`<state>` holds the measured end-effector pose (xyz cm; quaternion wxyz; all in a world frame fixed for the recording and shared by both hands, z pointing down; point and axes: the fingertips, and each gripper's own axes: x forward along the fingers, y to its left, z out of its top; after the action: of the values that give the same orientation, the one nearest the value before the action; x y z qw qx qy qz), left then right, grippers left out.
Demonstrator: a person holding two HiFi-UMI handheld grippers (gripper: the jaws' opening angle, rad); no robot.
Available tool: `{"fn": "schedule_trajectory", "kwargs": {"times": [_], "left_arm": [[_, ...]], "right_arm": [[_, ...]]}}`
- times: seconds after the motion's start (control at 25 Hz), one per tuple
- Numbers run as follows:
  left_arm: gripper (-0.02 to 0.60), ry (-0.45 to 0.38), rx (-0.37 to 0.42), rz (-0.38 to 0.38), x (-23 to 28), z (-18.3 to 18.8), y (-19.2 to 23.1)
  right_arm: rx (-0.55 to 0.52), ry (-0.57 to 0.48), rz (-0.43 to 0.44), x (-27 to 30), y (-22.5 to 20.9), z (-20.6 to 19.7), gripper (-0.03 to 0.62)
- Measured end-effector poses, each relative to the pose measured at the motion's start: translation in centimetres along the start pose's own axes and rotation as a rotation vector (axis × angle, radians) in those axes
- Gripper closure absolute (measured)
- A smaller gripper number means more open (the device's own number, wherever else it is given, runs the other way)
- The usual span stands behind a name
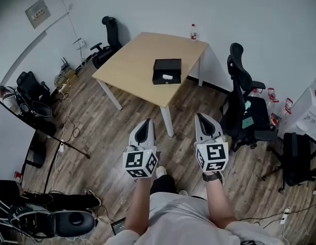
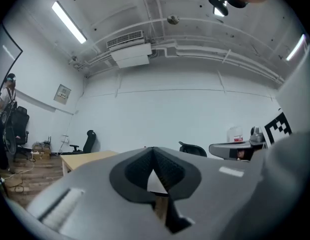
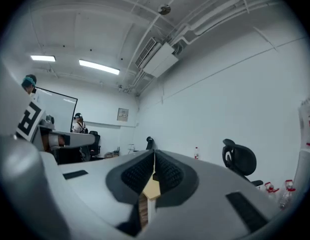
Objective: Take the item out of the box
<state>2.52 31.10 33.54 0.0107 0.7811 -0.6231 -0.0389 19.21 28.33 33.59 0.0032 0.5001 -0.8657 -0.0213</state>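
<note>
**Too Small or Cut Off**

Cannot name the white item (image 1: 167, 76) in the black box (image 1: 167, 65) on the far table (image 1: 132, 60): too small. Cannot read the bottle (image 1: 193, 31) at the table's far corner. Can see only part of the person's torso (image 1: 180, 221), cut by the near edge.

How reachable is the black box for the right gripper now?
Probably not yet: the right gripper hangs over floor, well short of the table holding the black box. Nothing blocks the way.

An office: desk (image 1: 142, 60), swivel chairs (image 1: 242, 103), whiteboard (image 3: 54, 106), ceiling strip lights (image 2: 69, 23).
</note>
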Motion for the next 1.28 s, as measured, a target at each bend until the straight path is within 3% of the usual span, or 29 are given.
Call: {"fn": "schedule_trajectory", "kwargs": {"times": [0.36, 0.68, 0.92, 1.28], "left_arm": [[0.575, -0.014, 0.040, 0.010, 4.9, 0.0, 2.6], [0.575, 0.001, 0.058, 0.006, 12.3, -1.7, 8.3], [0.575, 0.068, 0.040, -0.040, 19.6, -4.1, 12.8], [0.575, 0.078, 0.001, -0.117, 31.2, -4.2, 18.2]], "right_arm": [[0.002, -0.017, 0.013, 5.3, -0.2, -0.2, 0.579], [-0.022, 0.016, 0.030, 15.2, -0.2, -1.3, 0.579], [0.009, 0.047, 0.035, 23.3, -0.2, -1.8, 0.579], [-0.030, 0.096, -0.007, 34.8, -2.1, -2.3, 0.579]]}}
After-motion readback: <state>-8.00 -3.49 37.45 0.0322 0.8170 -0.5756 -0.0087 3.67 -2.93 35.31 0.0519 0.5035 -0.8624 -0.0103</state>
